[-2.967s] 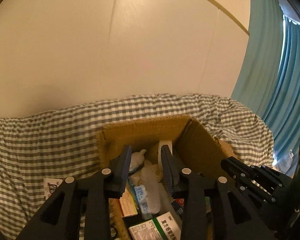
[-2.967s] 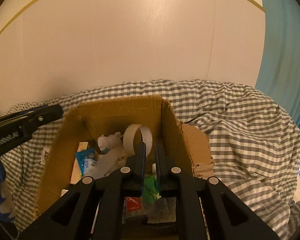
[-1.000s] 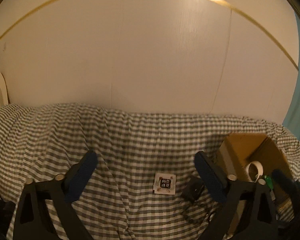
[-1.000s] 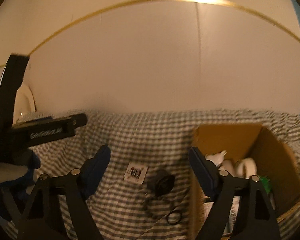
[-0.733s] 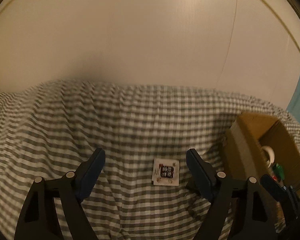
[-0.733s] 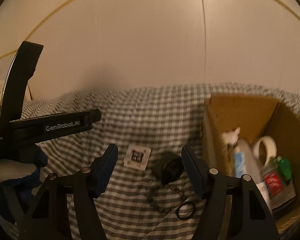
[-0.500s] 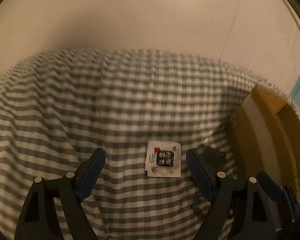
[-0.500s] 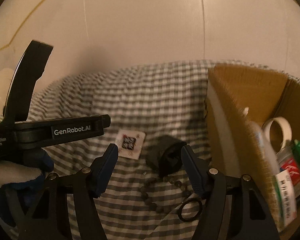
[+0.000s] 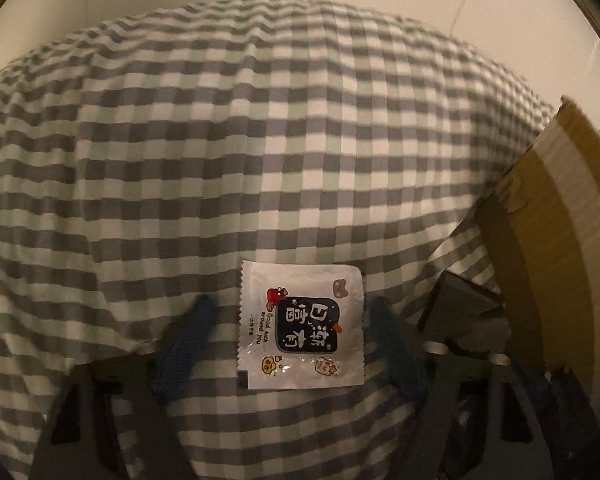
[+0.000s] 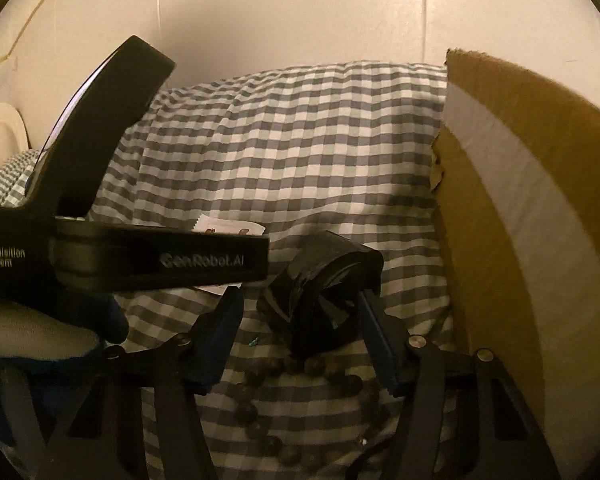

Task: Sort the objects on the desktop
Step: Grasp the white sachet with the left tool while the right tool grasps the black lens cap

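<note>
Both claws closing around items on the checked cloth (image 9: 260,160)

Left gripper (image 9: 290,328) brackets a white sachet (image 9: 300,328), right gripper (image 10: 298,312) a black roll (image 10: 320,296); pads not touching. Cardboard box (image 10: 520,200) stands just right; beads (image 10: 260,412) beneath.

The sachet (image 9: 302,330) on the checked cloth (image 9: 260,160) reads "Good luck around you" beside large Chinese characters. The left gripper body (image 10: 160,258) carries "GenRobot.AI" on its bar and "Data Acquisition System" further left.
</note>
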`<state>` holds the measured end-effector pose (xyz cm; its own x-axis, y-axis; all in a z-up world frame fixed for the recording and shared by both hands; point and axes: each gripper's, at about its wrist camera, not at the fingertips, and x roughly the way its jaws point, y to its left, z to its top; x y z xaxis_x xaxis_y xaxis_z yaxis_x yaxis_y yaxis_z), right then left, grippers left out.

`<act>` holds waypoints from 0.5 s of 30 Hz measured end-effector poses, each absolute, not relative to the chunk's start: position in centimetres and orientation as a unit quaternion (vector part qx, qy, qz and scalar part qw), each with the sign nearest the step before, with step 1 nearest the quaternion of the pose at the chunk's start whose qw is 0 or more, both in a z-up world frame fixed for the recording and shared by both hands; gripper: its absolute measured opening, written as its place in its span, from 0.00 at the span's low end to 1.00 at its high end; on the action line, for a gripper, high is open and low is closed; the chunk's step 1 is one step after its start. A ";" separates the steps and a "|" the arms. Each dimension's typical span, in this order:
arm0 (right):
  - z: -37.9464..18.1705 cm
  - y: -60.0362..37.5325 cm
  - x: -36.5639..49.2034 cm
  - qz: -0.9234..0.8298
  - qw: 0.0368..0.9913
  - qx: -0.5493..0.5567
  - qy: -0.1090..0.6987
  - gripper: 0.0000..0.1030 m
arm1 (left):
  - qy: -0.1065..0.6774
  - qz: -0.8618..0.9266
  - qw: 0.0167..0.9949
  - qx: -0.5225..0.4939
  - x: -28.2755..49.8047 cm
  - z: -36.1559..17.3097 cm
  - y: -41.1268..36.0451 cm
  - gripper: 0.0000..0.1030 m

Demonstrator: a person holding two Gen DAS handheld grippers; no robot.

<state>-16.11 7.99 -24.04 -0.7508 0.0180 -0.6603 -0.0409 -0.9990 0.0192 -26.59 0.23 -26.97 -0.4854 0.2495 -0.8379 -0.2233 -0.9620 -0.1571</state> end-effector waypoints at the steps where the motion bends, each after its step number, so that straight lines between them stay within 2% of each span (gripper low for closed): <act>1: -24.3 8.0 -16.3 0.934 0.014 -0.356 0.017 0.55 | -0.009 0.862 0.137 -0.489 -26.6 -27.1 0.3 0.45; 5: -24.7 8.2 -16.9 0.932 0.010 -0.363 0.020 0.48 | -0.017 0.867 0.133 -0.479 -26.3 -27.0 -0.4 0.41; 7: -24.6 8.0 -17.1 0.932 0.003 -0.362 0.015 0.37 | -0.026 0.869 0.131 -0.476 -26.0 -26.8 -0.9 0.37; 9: -24.5 7.7 -17.2 0.932 -0.001 -0.363 0.004 0.15 | -0.029 0.872 0.126 -0.471 -25.5 -26.3 -1.4 0.35; 11: -24.3 7.5 -17.1 0.931 -0.010 -0.364 0.001 0.07 | -0.033 0.875 0.123 -0.468 -24.9 -25.8 -1.7 0.35; 15: -23.5 7.0 -15.8 0.934 -0.013 -0.356 -0.010 0.06 | -0.036 0.883 0.111 -0.455 -23.5 -24.3 -2.5 0.34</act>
<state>-15.80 7.03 -23.51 -0.7464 -0.0166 -0.6652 0.0305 -0.9995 -0.0093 -23.51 -2.50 -24.26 -0.5609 0.2280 -0.7959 -0.1633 -0.9729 -0.1636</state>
